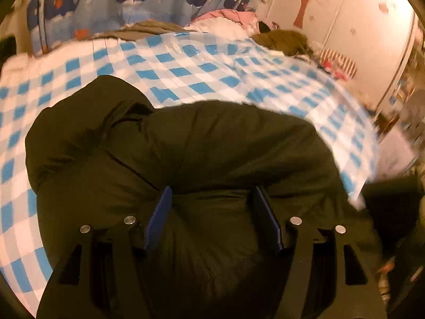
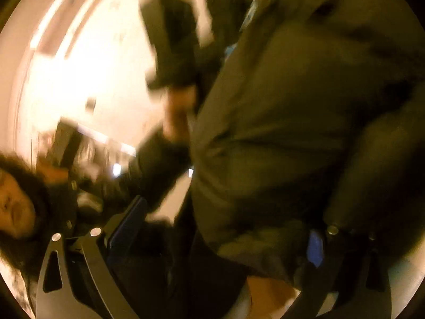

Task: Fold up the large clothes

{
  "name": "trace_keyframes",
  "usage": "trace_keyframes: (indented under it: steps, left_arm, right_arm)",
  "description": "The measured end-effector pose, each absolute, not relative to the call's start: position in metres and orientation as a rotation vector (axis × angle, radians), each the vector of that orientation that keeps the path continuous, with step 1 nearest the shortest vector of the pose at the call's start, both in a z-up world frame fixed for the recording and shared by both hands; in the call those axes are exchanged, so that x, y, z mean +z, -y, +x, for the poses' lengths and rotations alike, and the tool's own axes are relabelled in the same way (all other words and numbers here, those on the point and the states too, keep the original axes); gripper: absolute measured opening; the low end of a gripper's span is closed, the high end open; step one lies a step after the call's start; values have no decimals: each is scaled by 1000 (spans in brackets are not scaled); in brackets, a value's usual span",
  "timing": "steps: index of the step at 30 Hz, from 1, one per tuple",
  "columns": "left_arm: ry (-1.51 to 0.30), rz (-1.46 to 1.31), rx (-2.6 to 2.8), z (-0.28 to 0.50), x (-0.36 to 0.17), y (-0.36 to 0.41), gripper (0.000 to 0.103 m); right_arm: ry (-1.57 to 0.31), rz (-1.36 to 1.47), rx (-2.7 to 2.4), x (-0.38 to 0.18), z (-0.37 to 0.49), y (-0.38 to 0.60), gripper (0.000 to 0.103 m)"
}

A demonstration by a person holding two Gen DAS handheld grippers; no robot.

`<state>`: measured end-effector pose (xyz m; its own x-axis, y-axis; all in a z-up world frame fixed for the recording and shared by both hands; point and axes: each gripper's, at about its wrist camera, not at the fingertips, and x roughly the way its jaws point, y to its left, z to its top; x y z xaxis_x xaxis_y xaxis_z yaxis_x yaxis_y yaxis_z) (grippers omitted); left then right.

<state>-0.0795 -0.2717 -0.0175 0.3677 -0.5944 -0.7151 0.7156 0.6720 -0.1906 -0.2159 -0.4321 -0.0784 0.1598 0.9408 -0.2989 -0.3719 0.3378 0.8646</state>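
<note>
- Right now I am working on a big dark puffy jacket, which is lying bunched on the blue-and-white checked cover of the bed, its bulk near the front edge and one part flopped over toward the left.
- I am holding my left tongs apart, with the two blue pads straddling a thick roll of the jacket; the cloth is filling the gap, but the pads are not pinching it shut.
- I am swinging my right tongs with the camera tilted up toward the ceiling, so that view is blurred; the jacket is hanging close in front of it and draping over the far finger. They look spread, though I cannot tell if any cloth is truly gripped.
- My other fist and its tool are showing beyond the jacket in that view.
- As I judge it, I am still at the gathering and spreading stage, not yet making a clean fold.
- Next, I think, calls for closing on a hem or shoulder with each tongs, then pulling the jacket flat across the cover before doubling it.
</note>
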Motion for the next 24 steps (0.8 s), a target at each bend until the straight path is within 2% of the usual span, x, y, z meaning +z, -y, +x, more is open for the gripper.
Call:
trace_keyframes:
  steps: [5, 6, 8, 10, 13, 16, 20, 24]
  left_arm:
    - [-832, 196, -835, -86, -21, 280, 62]
    - [-838, 187, -839, -85, -19, 277, 62]
    - [-844, 159, -844, -85, -11, 268, 62]
    - [-827, 70, -838, -86, 3, 245, 62]
    - [-800, 8, -768, -81, 8, 213, 64]
    - [-901, -2, -745, -58, -23, 205, 64]
    - [-910, 141, -696, -52, -58, 232, 65]
    - [-913, 109, -739, -55, -42, 216, 65]
  right_arm:
    - [-663, 625, 487, -8, -200, 489, 96]
    - [-645, 594, 382, -1, -194, 489, 96]
    - [-758, 393, 83, -5, -168, 474, 96]
    - [-866, 227, -93, -39, -144, 469, 96]
    - [-916, 340, -60, -84, -141, 475, 96]
    - [-888, 382, -56, -104, -142, 481, 98]
    - [-889, 360, -88, -117, -127, 479, 98]
    - [-980, 371, -91, -93, -122, 484, 96]
